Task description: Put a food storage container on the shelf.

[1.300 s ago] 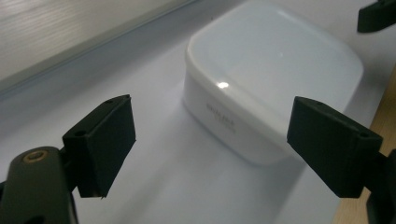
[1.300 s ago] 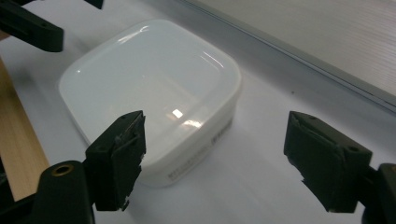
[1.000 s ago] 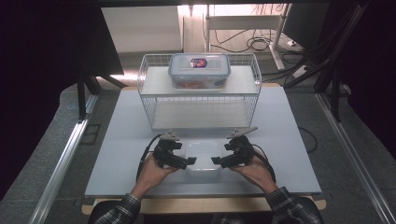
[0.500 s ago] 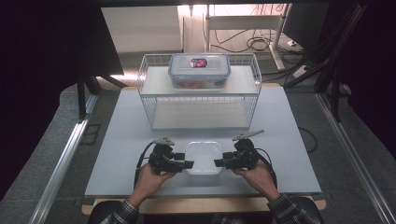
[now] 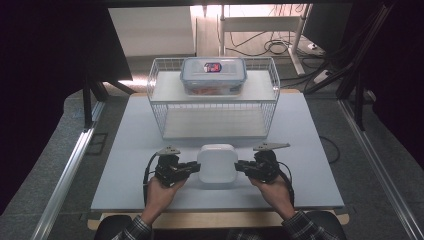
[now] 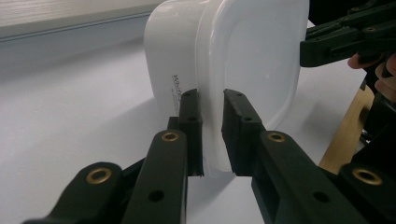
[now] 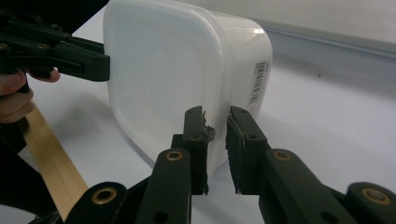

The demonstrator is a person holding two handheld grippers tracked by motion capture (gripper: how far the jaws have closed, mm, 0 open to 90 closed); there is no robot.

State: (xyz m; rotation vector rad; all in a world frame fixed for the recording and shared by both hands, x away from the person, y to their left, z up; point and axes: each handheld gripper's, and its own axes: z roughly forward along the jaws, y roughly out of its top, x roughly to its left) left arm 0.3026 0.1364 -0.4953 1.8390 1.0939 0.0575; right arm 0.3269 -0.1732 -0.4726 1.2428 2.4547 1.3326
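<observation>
A white plastic container (image 5: 217,163) is held between both grippers near the table's front edge. It is tipped up on its side, with its broad rimmed face toward the person. My left gripper (image 5: 192,169) is shut on the rim at the container's left side. In the left gripper view the jaws (image 6: 212,135) pinch the thin rim of the container (image 6: 233,70). My right gripper (image 5: 242,166) is shut on the opposite rim. In the right gripper view its jaws (image 7: 215,140) clamp the edge of the container (image 7: 159,79).
A white wire basket rack (image 5: 160,107) stands behind the container in the middle of the table. A clear lidded box (image 5: 213,75) sits on top of it. The table's wooden front edge (image 7: 49,154) runs close below the hands.
The container has been tipped up between the two grippers, so its broad white face now shows fully. Both hands shifted slightly toward the table's front edge, still holding the rim.
</observation>
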